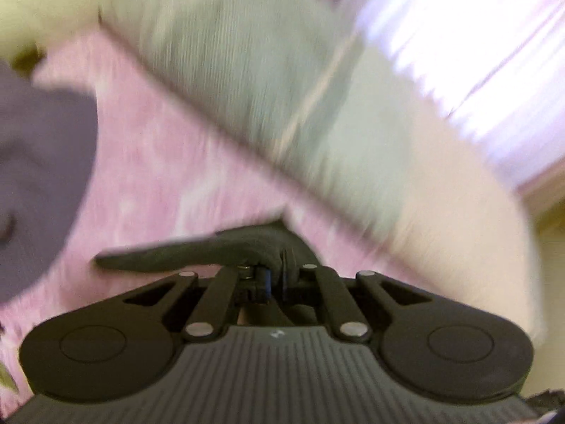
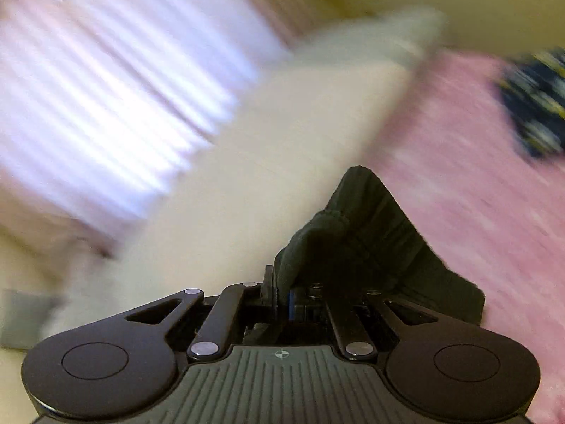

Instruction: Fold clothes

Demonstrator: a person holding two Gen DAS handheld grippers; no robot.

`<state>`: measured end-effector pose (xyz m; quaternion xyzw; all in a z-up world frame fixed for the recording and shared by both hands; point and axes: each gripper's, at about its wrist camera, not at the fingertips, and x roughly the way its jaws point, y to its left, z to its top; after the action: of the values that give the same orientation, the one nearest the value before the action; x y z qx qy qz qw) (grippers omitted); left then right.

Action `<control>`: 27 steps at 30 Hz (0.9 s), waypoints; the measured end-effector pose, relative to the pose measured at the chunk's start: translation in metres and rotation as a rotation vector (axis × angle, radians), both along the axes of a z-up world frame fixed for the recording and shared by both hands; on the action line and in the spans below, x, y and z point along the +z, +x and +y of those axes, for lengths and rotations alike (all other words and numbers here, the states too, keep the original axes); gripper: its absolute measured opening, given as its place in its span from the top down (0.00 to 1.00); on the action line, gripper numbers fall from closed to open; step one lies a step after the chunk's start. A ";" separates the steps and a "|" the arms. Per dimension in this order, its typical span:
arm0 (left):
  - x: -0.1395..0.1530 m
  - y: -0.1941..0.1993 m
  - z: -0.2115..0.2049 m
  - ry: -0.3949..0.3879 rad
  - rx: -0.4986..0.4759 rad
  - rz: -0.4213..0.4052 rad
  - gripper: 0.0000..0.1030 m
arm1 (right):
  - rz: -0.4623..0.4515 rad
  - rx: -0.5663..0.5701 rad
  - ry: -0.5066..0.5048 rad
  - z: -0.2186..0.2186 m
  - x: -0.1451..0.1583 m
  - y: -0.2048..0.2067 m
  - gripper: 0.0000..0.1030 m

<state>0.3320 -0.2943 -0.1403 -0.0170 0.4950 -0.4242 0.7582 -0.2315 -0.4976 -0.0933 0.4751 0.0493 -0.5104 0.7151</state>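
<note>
Dark, nearly black fabric is pinched in both grippers. In the left wrist view the left gripper (image 1: 277, 275) is seen w/ jaws closed on a fold of the dark garment (image 1: 197, 251); from the jaws the cloth is drawn out to the left as a long flat tongue, sharp against a blurred bkgd. In the right wrist view the right gripper (image 2: 282, 296) is likewise clamped on the same kind of dark cloth (image 2: 370, 233), which is bunched into a ribbed or pleated peak rising above and to the right of the jaws, w/ one corner hanging past the right linkage.

Beyond both sets of jaws a pink bedcover (image 1: 159, 148) is spread; in the right view it is seen right of the jaws. A pale, cream-grey pillow or cushion (image 1: 317, 99) is laid diagonally ahead of the left jaws; what it is exactly cannot be told through the blur. A similar pale shape is seen ahead-left of the right jaws. A bright curtained window (image 2: 106, 81) is seen far left of the right jaws. A grey-purple item (image 1: 39, 183) is seen far left of the left jaws, and a dark blue-yellow patterned item (image 2: 536, 106) far upper right of the right jaws; neither can be identified. Whether both grippers hold one garment cannot be told.
</note>
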 end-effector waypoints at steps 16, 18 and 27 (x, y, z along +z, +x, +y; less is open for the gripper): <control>-0.009 -0.155 0.231 0.135 0.081 0.021 0.76 | 0.029 -0.064 0.195 0.105 -0.025 -0.186 0.96; -0.054 -0.171 0.253 0.286 0.129 0.103 0.78 | 0.173 -0.068 0.451 0.117 -0.072 -0.224 0.81; -0.020 -0.202 0.252 0.354 0.135 0.045 0.76 | 0.307 -0.030 0.522 0.109 -0.060 -0.290 0.47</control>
<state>0.1301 -0.0428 -0.1600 0.0742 0.5764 -0.2780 0.7648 -0.5212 -0.3886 -0.1528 0.5608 0.2791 -0.5570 0.5453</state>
